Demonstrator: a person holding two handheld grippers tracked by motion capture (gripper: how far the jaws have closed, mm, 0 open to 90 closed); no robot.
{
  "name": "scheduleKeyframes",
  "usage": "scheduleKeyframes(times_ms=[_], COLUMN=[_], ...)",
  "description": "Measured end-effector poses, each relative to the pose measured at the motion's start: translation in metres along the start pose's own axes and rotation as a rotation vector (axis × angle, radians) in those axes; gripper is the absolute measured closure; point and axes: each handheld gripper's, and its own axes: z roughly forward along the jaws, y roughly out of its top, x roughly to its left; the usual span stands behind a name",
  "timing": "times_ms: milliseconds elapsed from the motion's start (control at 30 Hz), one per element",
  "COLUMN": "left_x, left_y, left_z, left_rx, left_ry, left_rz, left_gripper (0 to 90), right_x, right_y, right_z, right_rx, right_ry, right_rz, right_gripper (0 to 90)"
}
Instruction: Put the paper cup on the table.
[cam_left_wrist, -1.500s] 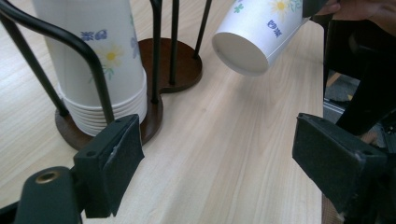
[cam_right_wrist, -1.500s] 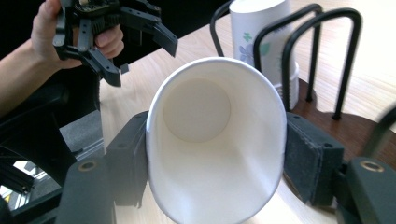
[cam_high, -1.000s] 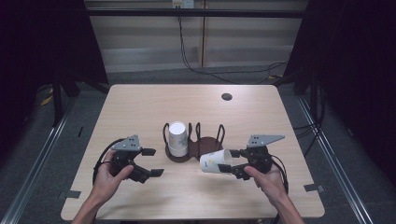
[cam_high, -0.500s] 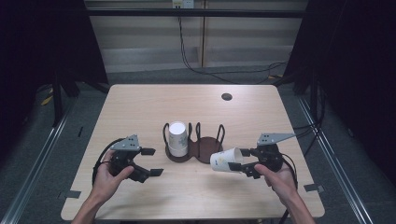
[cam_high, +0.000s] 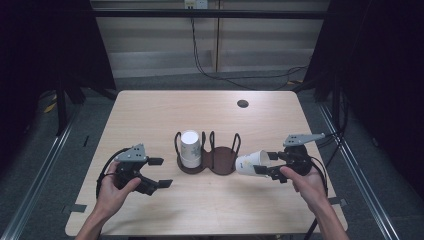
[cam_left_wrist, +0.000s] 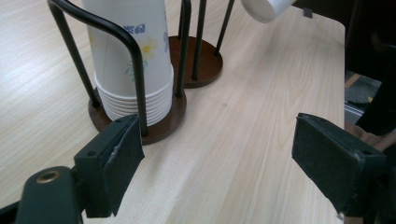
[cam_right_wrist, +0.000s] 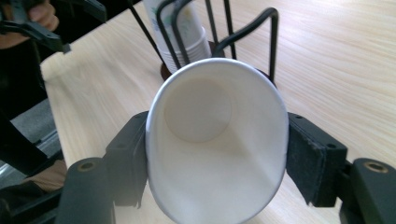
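A dark wire cup holder (cam_high: 215, 162) with two round bays stands mid-table. Its left bay holds an upside-down stack of flower-printed paper cups (cam_high: 190, 148) (cam_left_wrist: 133, 56) (cam_right_wrist: 180, 28); the right bay (cam_left_wrist: 196, 56) is bare. My right gripper (cam_high: 262, 164) (cam_right_wrist: 217, 154) is shut on a single white paper cup (cam_high: 249, 163) (cam_right_wrist: 215, 140). The cup lies on its side in the air just right of the holder, bottom toward the holder and mouth toward the gripper's camera. My left gripper (cam_high: 161, 172) (cam_left_wrist: 219, 163) stands open on the holder's left, with nothing between its jaws.
A small dark round grommet (cam_high: 243, 103) sits near the table's far edge on the right. Bare wood (cam_high: 210, 205) lies between the holder and the table's near edge. Cables trail from both grippers, and floor rails run along both sides of the table.
My right gripper has carried the single cup to the right and slightly farther up the table, away from the holder. The left gripper has stayed put.
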Motion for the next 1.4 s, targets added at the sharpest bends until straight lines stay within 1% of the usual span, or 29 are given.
scheduleKeyframes(times_ms=[67,133,167,200,233,267,300,333,367,400,467,500,567,600,733,767,800,867,900,1000,1167,1233,1267,1333,1367,1400], left_x=[0.000,0.000,0.001,0.000,0.000,0.000,0.000,0.001,0.001,0.001,0.000,0.000,0.000,-0.001,0.000,0.000,0.000,0.001,0.001,0.001,0.000,0.000,0.000,0.001,0.001,0.000], left_y=[0.000,0.000,0.000,-0.001,-0.001,-0.001,-0.001,-0.001,-0.001,-0.002,-0.002,-0.001,-0.001,-0.001,-0.001,-0.001,-0.001,-0.001,-0.001,-0.002,-0.002,-0.002,-0.002,-0.002,-0.002,-0.002], left_z=[0.001,0.001,0.001,0.002,0.002,0.002,0.002,0.002,0.002,0.002,0.003,0.003,0.004,0.004,0.004,0.004,0.004,0.004,0.004,0.005,0.005,0.004,0.004,0.004,0.004,0.004], left_rx=[0.004,0.007,0.011,0.017,0.017,0.016,0.016,0.020,0.020,0.021,0.024,0.023,0.026,0.026,0.034,0.029,0.027,0.032,0.037,0.037,0.041,0.040,0.036,0.041,0.040,0.043], left_ry=[0.001,0.003,0.005,0.006,0.006,0.006,0.006,0.009,0.009,0.008,0.001,-0.002,-0.002,-0.001,-0.001,-0.002,-0.003,-0.001,-0.002,-0.004,-0.006,-0.006,-0.005,-0.002,0.000,0.001], left_rz=[0.001,-0.004,-0.003,-0.007,-0.007,-0.009,-0.009,-0.006,-0.006,-0.005,0.003,0.000,0.006,0.003,0.003,-0.003,-0.004,-0.001,0.001,0.000,0.005,0.005,0.004,0.005,0.003,0.001], left_gripper=[16.3,16.3,16.3,16.3,16.3,16.3,16.3,16.3,16.3,16.3,16.3,16.3,16.3,16.3,16.3,16.3,16.3,16.3,16.3,16.3,16.3,16.3,16.3,16.3,16.3,16.3], right_x=[-0.004,-0.005,-0.007,-0.011,-0.011,-0.015,-0.015,-0.018,-0.018,-0.020,-0.022,-0.023,-0.025,-0.026,-0.032,-0.032,-0.034,-0.034,-0.037,-0.040,-0.045,-0.046,-0.047,-0.049,-0.051,-0.053], right_y=[0.003,0.003,0.004,0.006,0.006,0.007,0.007,0.009,0.009,0.010,0.011,0.012,0.015,0.016,0.025,0.026,0.028,0.030,0.033,0.038,0.047,0.050,0.050,0.052,0.053,0.054], right_z=[-0.001,-0.001,-0.002,-0.002,-0.002,-0.003,-0.003,-0.003,-0.003,-0.002,-0.002,-0.001,0.000,0.001,0.003,0.004,0.005,0.006,0.008,0.010,0.015,0.017,0.018,0.019,0.019,0.020], right_rx=[0.015,0.019,0.028,0.036,0.036,0.048,0.048,0.054,0.054,0.067,0.073,0.082,0.099,0.103,0.129,0.135,0.145,0.152,0.163,0.179,0.226,0.241,0.246,0.273,0.287,0.297], right_ry=[-0.022,-0.028,-0.036,-0.056,-0.056,-0.070,-0.070,-0.082,-0.082,-0.099,-0.104,-0.110,-0.131,-0.128,-0.148,-0.150,-0.158,-0.166,-0.169,-0.180,-0.209,-0.214,-0.216,-0.234,-0.237,-0.243], right_rz=[0.007,0.004,0.012,0.016,0.016,0.018,0.018,0.025,0.025,0.025,0.026,0.025,0.027,0.027,0.031,0.035,0.030,0.029,0.029,0.030,0.020,0.017,0.019,0.019,0.027,0.015], right_gripper=[30.1,30.1,30.0,30.0,30.0,29.9,29.9,29.7,29.7,29.5,29.4,29.3,29.3,29.2,29.2,29.2,29.2,29.1,29.1,29.1,29.0,29.0,28.9,28.9,28.9,28.9])
